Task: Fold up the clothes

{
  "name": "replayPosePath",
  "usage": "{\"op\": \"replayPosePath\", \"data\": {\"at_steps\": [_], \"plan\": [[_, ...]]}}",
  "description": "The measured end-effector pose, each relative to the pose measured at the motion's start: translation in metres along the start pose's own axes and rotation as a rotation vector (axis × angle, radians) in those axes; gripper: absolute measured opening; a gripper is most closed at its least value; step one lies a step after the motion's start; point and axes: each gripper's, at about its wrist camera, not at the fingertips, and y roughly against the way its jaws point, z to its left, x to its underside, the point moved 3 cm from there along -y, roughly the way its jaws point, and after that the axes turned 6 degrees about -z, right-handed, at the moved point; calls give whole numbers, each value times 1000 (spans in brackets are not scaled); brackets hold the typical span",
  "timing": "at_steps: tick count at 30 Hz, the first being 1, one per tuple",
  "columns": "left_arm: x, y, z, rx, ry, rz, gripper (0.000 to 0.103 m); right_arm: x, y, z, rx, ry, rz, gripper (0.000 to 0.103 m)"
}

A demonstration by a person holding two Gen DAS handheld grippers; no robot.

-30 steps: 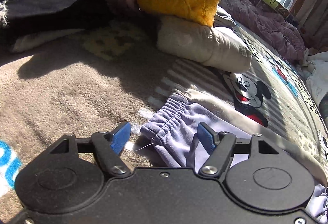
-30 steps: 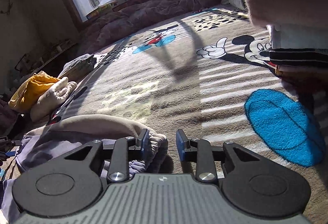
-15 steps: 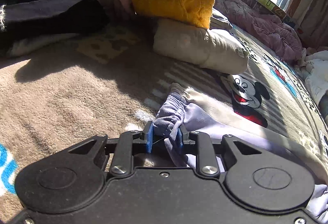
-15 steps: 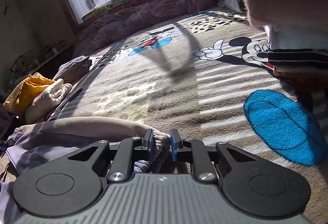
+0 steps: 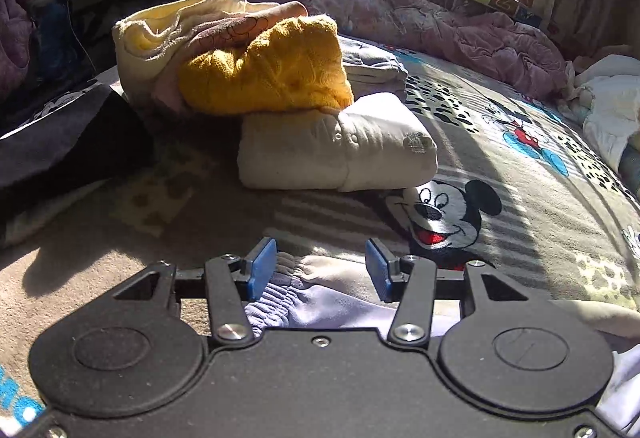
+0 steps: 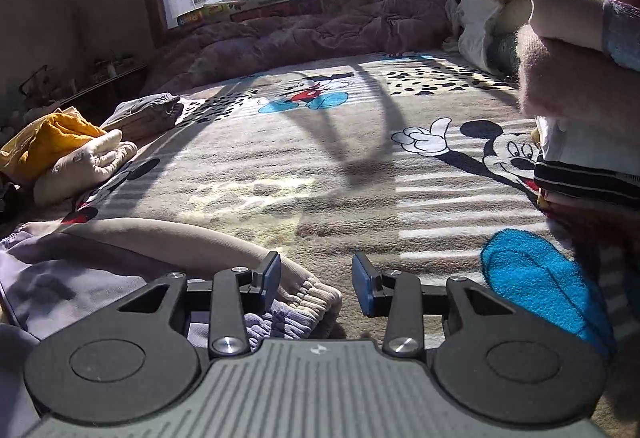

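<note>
A pale lilac garment with an elastic waistband [image 5: 320, 298] lies on the Mickey Mouse blanket [image 5: 520, 205]. My left gripper [image 5: 320, 270] is open, its blue pads on either side of one waistband end. In the right wrist view the same garment [image 6: 100, 258] stretches left, folded over, and its gathered waistband end [image 6: 308, 302] lies between the jaws of my right gripper [image 6: 318, 286], which is open. Neither gripper holds the cloth.
A pile of folded clothes, yellow knit [image 5: 272, 73] on a cream bundle [image 5: 336, 145], sits ahead of the left gripper. A dark garment [image 5: 60, 149] lies at left. A tall stack of folded clothes [image 6: 580, 97] stands at right. A purple quilt [image 6: 300, 33] lies under the window.
Both grippers closed on the waistband ends half a second ago and have now opened and let go. The garment now lies folded over with the waistband further forward on the blanket.
</note>
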Motion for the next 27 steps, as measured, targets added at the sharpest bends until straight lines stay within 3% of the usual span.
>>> {"op": "replayPosePath", "data": {"at_steps": [4, 6, 7, 8, 10, 14, 18, 22, 24, 27], "plan": [[16, -45, 9, -18, -28, 119, 44, 0, -7, -9, -28, -44, 16, 40], [22, -52, 2, -4, -102, 93, 29, 3, -11, -7, -30, -33, 22, 39], [18, -46, 2, -3, -91, 50, 18, 2, -14, -6, -28, -25, 26, 39], [11, -38, 6, 13, -40, -13, 17, 3, -17, -5, -27, -14, 29, 39], [6, -34, 14, 31, 36, -49, 18, 4, -19, -6, -21, -13, 36, 38], [23, -54, 14, -21, -38, 19, 27, 4, -26, -16, -33, -70, 51, 40], [10, -34, 14, -107, -80, -41, 44, 4, -29, -18, -36, -84, 59, 41], [3, -1, 13, -157, -128, -100, 41, 4, -24, -20, -49, -102, 39, 44], [2, 18, 14, -164, -137, -118, 35, 3, -20, -23, -44, -123, 21, 48], [10, 30, 21, -149, -93, -86, 29, 1, -11, -28, -15, -147, -21, 57]]}}
